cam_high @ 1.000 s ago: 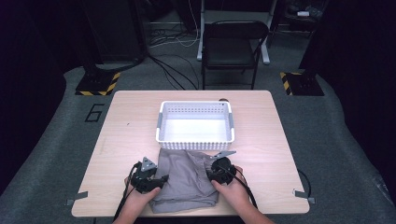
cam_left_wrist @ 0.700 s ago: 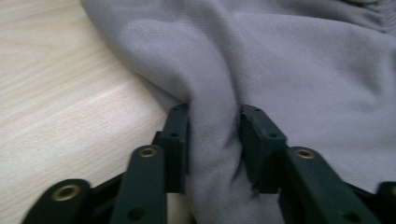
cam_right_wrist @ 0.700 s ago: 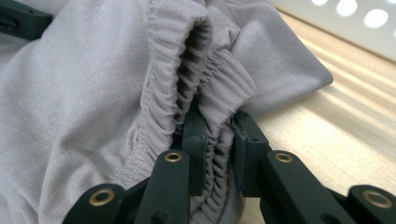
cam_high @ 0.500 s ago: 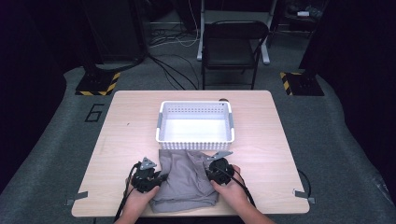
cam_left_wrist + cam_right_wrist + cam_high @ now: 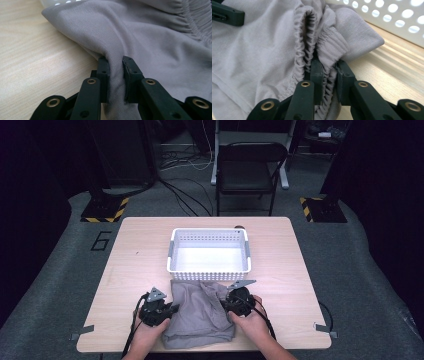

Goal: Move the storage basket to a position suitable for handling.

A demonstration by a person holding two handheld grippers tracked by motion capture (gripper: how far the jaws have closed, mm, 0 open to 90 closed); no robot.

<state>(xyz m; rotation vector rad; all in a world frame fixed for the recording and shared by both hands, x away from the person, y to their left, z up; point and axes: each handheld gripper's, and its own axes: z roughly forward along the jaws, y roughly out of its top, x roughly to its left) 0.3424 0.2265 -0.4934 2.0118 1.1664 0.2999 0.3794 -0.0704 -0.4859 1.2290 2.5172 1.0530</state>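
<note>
Grey shorts (image 5: 200, 312) lie rumpled on the table's (image 5: 130, 260) near edge, at six o'clock from the white perforated basket (image 5: 209, 269), their far hem just touching its front wall. Your left gripper (image 5: 115, 75) has its jaws pinched on a fold of plain fabric at the garment's nine o'clock side; your right gripper (image 5: 327, 82) is clamped on the gathered elastic waistband (image 5: 329, 47) at three o'clock. You seem mid-grasp, probably before a fold or lift. Next, raise both hands evenly toward twelve o'clock, keeping the cloth taut.
</note>
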